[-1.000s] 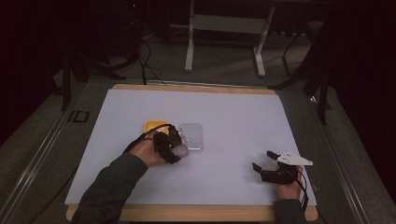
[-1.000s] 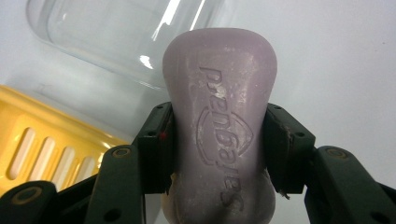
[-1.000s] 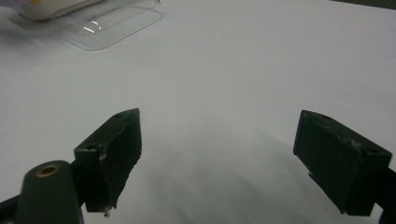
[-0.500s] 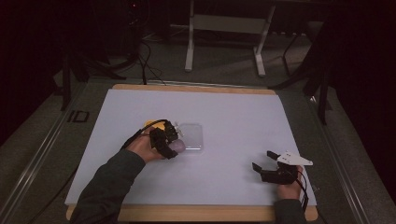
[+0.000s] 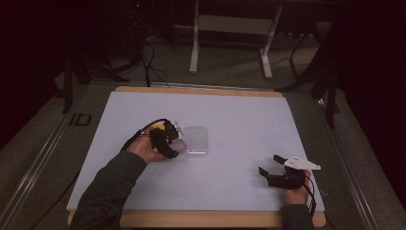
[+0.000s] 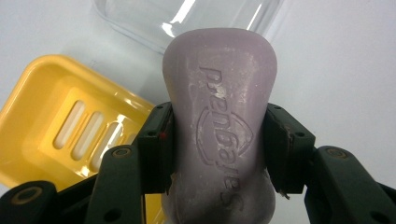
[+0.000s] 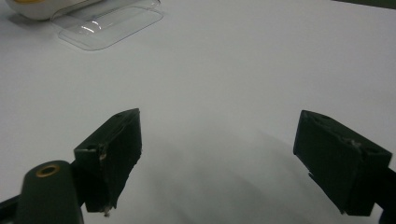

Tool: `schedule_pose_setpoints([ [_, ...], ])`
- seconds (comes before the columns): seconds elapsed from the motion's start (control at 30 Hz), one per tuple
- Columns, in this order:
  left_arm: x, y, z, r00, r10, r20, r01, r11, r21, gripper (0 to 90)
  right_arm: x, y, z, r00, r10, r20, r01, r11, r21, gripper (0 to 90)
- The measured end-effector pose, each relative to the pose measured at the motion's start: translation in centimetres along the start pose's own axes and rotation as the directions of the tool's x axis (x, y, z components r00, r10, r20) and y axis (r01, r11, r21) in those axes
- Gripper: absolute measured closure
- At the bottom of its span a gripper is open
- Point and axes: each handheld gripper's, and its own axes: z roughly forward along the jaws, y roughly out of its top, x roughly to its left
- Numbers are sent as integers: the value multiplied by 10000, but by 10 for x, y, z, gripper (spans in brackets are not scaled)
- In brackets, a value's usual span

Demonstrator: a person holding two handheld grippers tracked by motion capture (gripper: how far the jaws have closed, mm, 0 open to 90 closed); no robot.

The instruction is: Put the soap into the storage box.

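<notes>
Gripping lilac soap bar (image 6: 219, 116), left jaws clamped.

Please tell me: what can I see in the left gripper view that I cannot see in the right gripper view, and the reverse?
Left gripper view alone: a lilac embossed bar of soap clamped between the left gripper's black fingers, and a yellow plastic soap dish with drain slots on the sheet beside it.

Right gripper view alone: the right gripper, its fingers wide apart with nothing between them, above bare sheet.

Shared by both: the clear plastic soap-box lid and the white table sheet.
</notes>
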Motion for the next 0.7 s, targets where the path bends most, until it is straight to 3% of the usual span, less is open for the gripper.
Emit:
schedule_pose_setpoints([
  [0.7, 17, -7, 0, 9961, -880, -42, 880, 9961, -45, 495, 0, 0, 0, 10000, -6, 8, 6, 10000, -6, 150],
])
